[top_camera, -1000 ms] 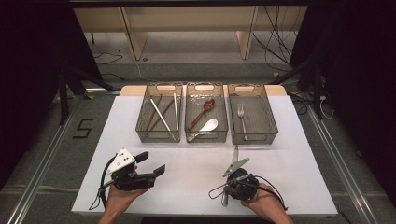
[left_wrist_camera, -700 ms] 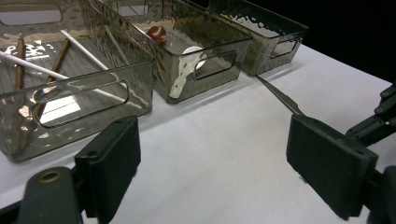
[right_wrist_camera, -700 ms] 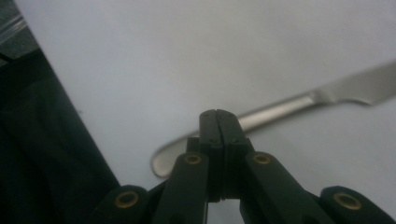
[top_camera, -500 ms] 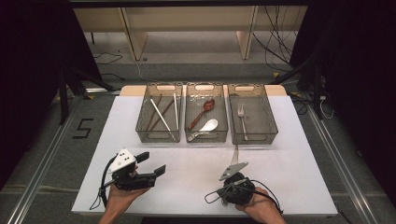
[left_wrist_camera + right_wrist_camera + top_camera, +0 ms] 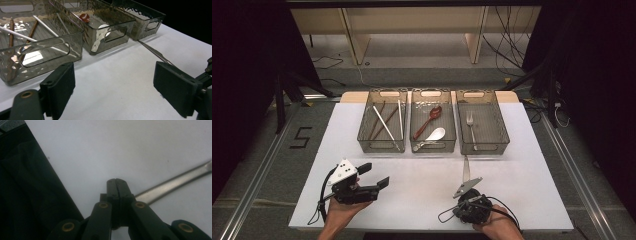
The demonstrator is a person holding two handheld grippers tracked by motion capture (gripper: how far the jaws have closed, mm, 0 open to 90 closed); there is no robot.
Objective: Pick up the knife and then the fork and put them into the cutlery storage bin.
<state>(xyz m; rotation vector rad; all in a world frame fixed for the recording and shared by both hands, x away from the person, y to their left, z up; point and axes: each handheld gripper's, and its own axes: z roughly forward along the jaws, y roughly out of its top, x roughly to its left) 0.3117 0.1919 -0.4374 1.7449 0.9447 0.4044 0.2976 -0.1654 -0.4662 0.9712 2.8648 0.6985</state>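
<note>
Steel knife (image 5: 466, 169) in right claw (image 5: 466, 186)

Lighting's pretty uneven: the white table (image 5: 422, 195) is lit brightly from above while everything around it drops to near black. Clear bins (image 5: 50, 47) throw wavy glare at the upper left of the left gripper view. Right gripper view is soft and blurry, with a dark lower-left corner.

knife (image 5: 466, 169) before bins (image 5: 431, 148), on table (image 5: 422, 185)
</note>
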